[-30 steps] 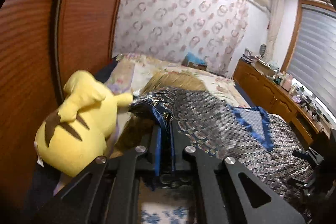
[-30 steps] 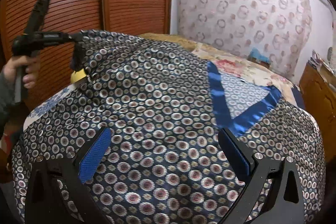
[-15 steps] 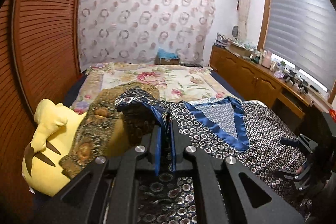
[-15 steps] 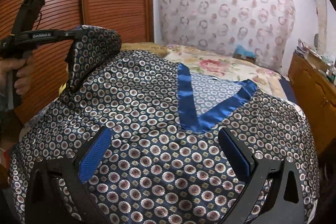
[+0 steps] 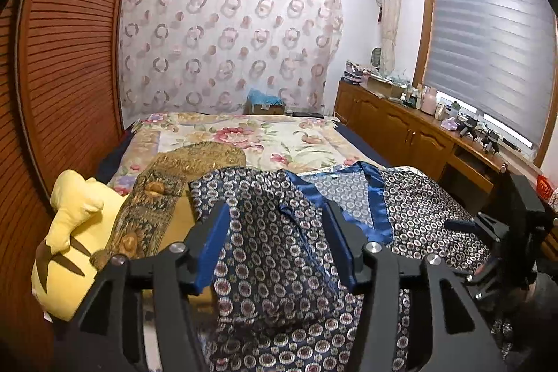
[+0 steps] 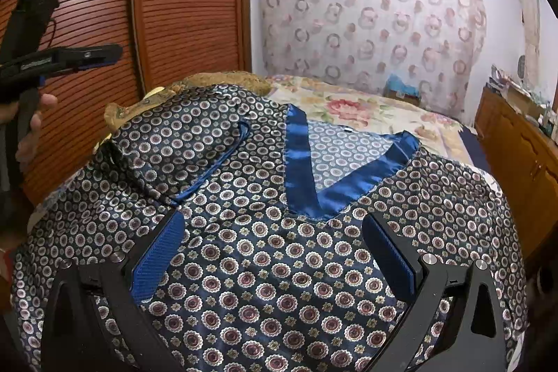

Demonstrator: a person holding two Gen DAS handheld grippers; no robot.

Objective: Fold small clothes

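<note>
Your left claw [image 5: 277, 244] has just been opening, nothing pinched. Your right claw [image 6: 273, 257] gapes too. The slippery shirt [image 6: 265, 267] sleeve, frame middle-left, may slide back open.

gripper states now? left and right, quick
Left gripper: open, jaws just opened, the shirt's sleeve dropped and no longer held.
Right gripper: open above the shirt, holding nothing.
</note>
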